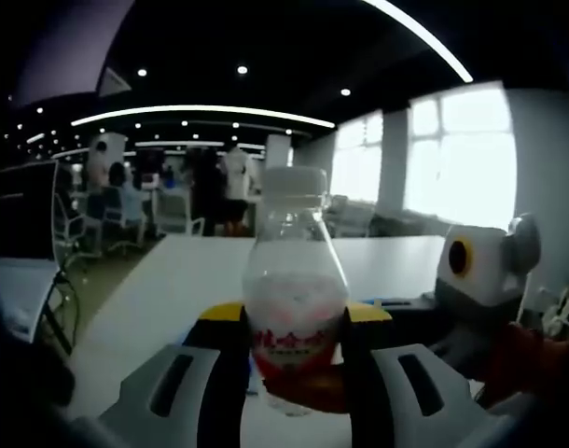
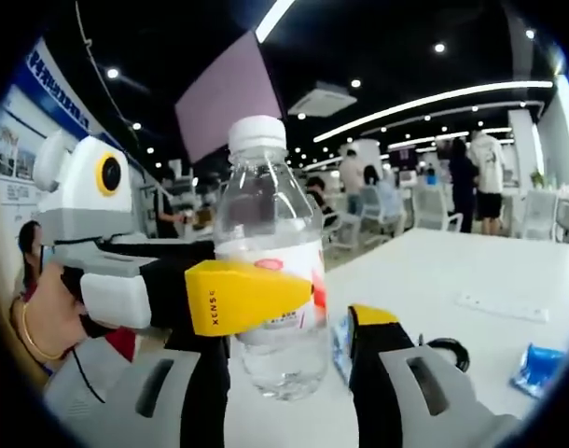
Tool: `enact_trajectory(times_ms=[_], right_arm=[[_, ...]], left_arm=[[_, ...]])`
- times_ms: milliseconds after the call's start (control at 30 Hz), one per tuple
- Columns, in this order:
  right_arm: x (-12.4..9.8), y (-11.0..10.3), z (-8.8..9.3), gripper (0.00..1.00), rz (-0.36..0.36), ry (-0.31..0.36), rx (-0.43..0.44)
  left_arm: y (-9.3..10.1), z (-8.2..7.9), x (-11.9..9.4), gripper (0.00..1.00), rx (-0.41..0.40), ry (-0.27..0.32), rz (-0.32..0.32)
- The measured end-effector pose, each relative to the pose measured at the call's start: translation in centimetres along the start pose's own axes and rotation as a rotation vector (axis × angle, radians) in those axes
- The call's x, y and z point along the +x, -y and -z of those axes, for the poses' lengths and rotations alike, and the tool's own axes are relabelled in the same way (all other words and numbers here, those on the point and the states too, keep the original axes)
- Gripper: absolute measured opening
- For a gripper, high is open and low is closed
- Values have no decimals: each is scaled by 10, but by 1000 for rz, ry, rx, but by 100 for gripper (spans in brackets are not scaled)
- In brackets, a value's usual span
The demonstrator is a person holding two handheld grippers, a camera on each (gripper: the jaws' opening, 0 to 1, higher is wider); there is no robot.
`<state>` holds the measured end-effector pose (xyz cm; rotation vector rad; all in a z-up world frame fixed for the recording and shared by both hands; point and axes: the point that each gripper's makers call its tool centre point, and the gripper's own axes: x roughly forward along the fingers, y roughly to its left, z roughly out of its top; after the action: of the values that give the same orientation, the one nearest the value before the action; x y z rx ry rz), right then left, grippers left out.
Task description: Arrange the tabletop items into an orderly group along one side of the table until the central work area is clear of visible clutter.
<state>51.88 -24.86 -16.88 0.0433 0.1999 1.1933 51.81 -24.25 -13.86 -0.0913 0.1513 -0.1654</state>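
While the left hand-held gripper (image 1: 297, 359) rises from the bottom of the left gripper view, a clear plastic bottle (image 1: 294, 280) stands upright between its two jaws, white cap up and a red and white label around its lower half. The yellow-tipped jaws sit close against the label on either side, pinching the bottle at that height. Beyond the bottle, the white table (image 1: 201, 271) stretches away toward a row of office chairs and standing people. Off to the right of this gripper, the right hand-held gripper (image 1: 480, 280) comes into view, a grey and white body held by a hand in an orange glove or sleeve (image 1: 522, 359).

Seen from the right gripper view, the same bottle (image 2: 270, 243) is just ahead of the right hand-held gripper (image 2: 289, 373) and slightly to the left of the middle, between its own two jaws. Those jaws are spread, with a gap on each side of the bottle's base, so they are not gripping it. The left hand-held gripper (image 2: 247, 297) reaches in from the left, its yellow jaw lying across the bottle's label, and a person's hand (image 2: 47, 317) with a thin bracelet holds its handle.

To the right of the right gripper, a small blue packet (image 2: 538, 366) lies on the table (image 2: 471, 271). Another bluish packet (image 2: 341, 341) sits just behind the yellow tip of the right-hand jaw, close to the bottle. Farther out, a flat white strip (image 2: 502, 306) rests on the table.
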Motion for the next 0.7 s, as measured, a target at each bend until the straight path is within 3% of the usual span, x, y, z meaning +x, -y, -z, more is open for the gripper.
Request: enact_trajectory(times_ms=[100,200,400,700], right_arm=[[-5,10,6,72,40,-28,10],[-13,20,24,84,73,-105,28],[-23,28,46,93,96,-179,38],[-33,32,51,99,105,-182,75]], left_arm=[[-4,-1,2,35,-5,2,0],[-11,-5,5,35,-4,8,-13],[-22,-13,11,35,-3,25,-28],[-44,-27,17,35,5,50,-53]])
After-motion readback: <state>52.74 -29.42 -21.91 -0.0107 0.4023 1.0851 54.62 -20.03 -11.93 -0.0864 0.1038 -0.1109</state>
